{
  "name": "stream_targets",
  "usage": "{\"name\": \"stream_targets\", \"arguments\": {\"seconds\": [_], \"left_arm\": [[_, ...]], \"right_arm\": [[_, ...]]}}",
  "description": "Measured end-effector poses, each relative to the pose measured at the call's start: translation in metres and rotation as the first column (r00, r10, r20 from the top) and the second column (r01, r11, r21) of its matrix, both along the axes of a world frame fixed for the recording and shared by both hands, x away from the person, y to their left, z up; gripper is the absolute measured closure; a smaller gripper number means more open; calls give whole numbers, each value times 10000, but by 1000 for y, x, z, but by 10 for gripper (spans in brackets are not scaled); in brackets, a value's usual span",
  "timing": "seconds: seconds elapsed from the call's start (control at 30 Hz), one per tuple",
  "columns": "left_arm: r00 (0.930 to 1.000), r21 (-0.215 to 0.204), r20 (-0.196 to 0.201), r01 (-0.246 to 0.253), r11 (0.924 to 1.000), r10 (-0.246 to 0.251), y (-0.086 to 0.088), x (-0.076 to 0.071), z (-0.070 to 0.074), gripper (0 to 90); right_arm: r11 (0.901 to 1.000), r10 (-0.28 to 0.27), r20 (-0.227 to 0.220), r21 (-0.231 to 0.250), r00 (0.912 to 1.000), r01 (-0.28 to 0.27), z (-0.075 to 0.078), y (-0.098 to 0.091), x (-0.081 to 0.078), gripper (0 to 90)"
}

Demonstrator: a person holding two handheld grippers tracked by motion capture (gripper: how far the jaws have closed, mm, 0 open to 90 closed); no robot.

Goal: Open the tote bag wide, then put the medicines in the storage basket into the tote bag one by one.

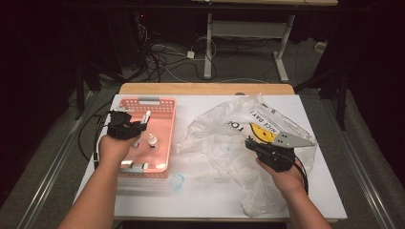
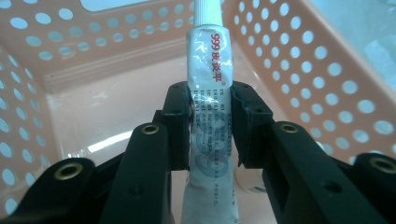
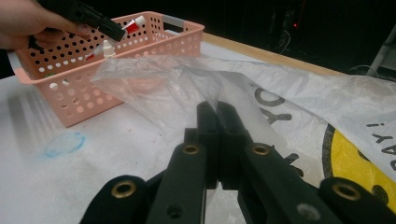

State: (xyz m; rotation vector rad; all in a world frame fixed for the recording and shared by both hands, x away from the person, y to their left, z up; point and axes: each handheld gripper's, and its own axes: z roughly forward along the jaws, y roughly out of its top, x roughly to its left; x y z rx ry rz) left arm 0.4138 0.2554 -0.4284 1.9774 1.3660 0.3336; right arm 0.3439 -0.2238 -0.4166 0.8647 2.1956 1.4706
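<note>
The left tongs (image 2: 210,116) are gripping a white ointment tube (image 2: 210,93) over the pink basket (image 1: 165,138) near the desk's left edge. The right tongs (image 3: 218,140) are pinching the clear plastic bag (image 3: 187,79) on the right half. Judging by this, the tube is picked but not yet bagged; a small bottle (image 1: 152,141) is waiting in the basket.

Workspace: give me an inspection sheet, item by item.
Surface: white table, faint blue ring mark.
Job's things: ointment tube held over pink basket; plastic bag spread out at right.
Clutter: small white bottle in the basket.
Grippers: left gripper shut on the tube; right gripper pinching the bag's edge.
Cables: black cables trailing off the table's left; tangle on the floor behind.
Surroundings: dark room, desk legs behind.
</note>
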Motion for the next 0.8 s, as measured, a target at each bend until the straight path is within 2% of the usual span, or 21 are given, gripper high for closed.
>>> {"name": "stream_targets", "arguments": {"seconds": [0.2, 0.33, 0.5, 0.6, 0.67, 0.8], "left_arm": [[9990, -320, 452, -12, 9995, 26, 1, -12, 11, 682], [9978, -221, 654, 100, 9997, -85, -1, -20, 13, 683], [9939, -367, 1091, 192, 9991, -151, -4, -35, 19, 682], [9885, -499, 1503, 216, 9985, -138, -3, -44, 23, 682], [9826, -669, 1849, 309, 9973, -180, -3, -51, 27, 682], [9757, -689, 2150, 587, 9959, -426, -9, -59, 30, 682]], "right_arm": [[9999, -26, -99, -146, 9999, 25, -2, 1, 2, 900], [9999, -31, -3, -163, 10000, 31, -2, 1, 1, 900], [9999, 12, 61, -124, 10000, -11, -1, 2, 1, 900], [9999, 87, 47, -139, 10000, -87, -2, 3, 0, 900], [9999, 99, 31, -130, 9999, -99, -2, 3, 0, 900], [9999, 57, 94, -108, 9999, -56, 0, 2, 0, 900]]}}
